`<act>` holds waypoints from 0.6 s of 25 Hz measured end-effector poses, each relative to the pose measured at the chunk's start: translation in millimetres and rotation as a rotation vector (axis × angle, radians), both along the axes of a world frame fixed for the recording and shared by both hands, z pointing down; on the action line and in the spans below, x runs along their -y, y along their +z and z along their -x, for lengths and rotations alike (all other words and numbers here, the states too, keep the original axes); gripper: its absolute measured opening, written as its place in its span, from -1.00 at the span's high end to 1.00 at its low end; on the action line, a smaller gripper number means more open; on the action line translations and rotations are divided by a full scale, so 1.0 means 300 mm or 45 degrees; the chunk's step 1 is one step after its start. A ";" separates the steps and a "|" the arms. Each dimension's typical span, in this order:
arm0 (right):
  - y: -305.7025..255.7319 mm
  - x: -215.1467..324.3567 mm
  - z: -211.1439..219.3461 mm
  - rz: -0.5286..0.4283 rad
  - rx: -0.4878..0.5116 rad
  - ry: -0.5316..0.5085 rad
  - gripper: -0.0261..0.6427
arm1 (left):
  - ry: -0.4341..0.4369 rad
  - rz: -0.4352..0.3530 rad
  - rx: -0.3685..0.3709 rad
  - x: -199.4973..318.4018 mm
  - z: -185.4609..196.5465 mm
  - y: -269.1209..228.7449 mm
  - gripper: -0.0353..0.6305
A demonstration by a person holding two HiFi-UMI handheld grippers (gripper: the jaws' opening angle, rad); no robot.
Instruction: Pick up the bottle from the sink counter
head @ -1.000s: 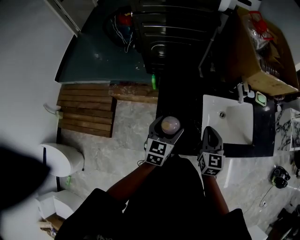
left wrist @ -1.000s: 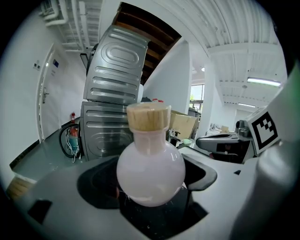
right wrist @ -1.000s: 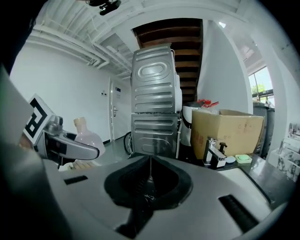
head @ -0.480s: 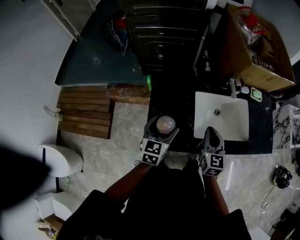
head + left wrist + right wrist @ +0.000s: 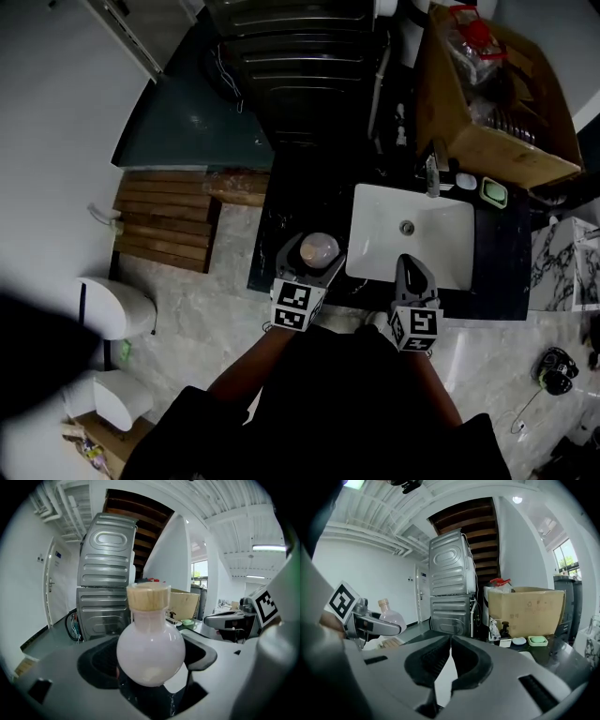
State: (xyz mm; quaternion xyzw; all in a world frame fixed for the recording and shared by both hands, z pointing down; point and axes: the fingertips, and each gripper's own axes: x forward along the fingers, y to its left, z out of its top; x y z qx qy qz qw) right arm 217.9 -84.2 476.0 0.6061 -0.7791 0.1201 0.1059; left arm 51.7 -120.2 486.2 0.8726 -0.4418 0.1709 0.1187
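Bottle sits upright, clamped between the fingers of our left gripper, which bite on the lower half of its round belly. In the head view we find it above the dark counter, just left of the white sink and near the counter's front edge. It looks clear of the surface, though we cannot judge the gap.

Our worry is the shape. A smooth, ball-like body gives the fingers little flat to bear on, so we think it could roll or squirt out if the squeeze eases or the gripper tips. With the hold low and the neck standing free above it, a quick swing could rock it over. A drop here would land on hard counter or on the stone floor beside it, and it looks breakable. A steep tilt might also loosen the stopper.

It is pale, milky pink, with a short neck capped by a tan stopper that looks like cork, and its skin is glossy.

Our right gripper hovers at the sink's front rim, its fingers pressed together on nothing. Beyond the counter stand a stacked grey washer and dryer and a cardboard box.
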 end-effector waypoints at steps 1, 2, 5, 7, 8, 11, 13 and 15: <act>-0.003 0.004 -0.028 -0.003 0.003 -0.011 0.80 | -0.006 -0.001 0.005 -0.001 -0.030 -0.002 -0.29; -0.009 0.009 -0.055 -0.014 0.007 -0.021 0.81 | -0.016 0.001 0.004 -0.002 -0.058 -0.002 -0.29; -0.024 0.010 -0.142 -0.041 0.005 -0.040 0.81 | -0.044 0.006 -0.011 -0.005 -0.141 -0.003 -0.29; -0.035 0.007 -0.198 -0.058 0.014 -0.043 0.81 | -0.052 0.001 -0.039 -0.011 -0.198 -0.010 -0.29; -0.038 0.006 -0.225 -0.062 0.020 -0.042 0.81 | -0.053 -0.004 -0.052 -0.014 -0.225 -0.015 -0.29; -0.043 0.005 -0.310 -0.078 0.027 -0.038 0.80 | -0.062 -0.018 -0.064 -0.022 -0.303 -0.029 -0.29; -0.044 0.005 -0.366 -0.081 0.028 -0.036 0.81 | -0.076 -0.024 -0.056 -0.027 -0.352 -0.036 -0.29; -0.046 0.009 -0.417 -0.085 0.027 -0.037 0.81 | -0.095 -0.033 -0.045 -0.029 -0.399 -0.043 -0.29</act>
